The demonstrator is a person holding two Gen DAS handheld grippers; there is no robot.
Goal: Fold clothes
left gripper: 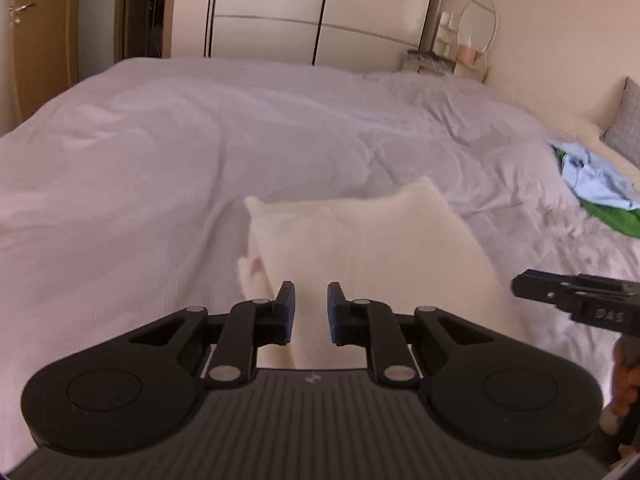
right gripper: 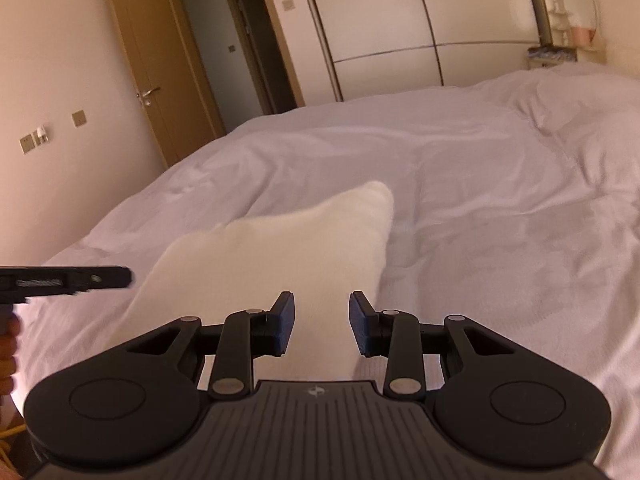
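A folded white fluffy garment hangs just above the lilac bed cover, its far corners free and blurred. In the left wrist view my left gripper has its blue pads closed on the garment's near edge, and cloth fills the narrow gap. My right gripper holds the same garment with a wider gap, the thick fold packed between its pads. Each gripper shows side-on in the other view: the right one at the right edge, the left one at the left edge.
A heap of pale blue and green clothes lies at the bed's right side beside a grey cushion. Beyond the bed stand a white wardrobe, a nightstand with a round mirror and an open wooden door.
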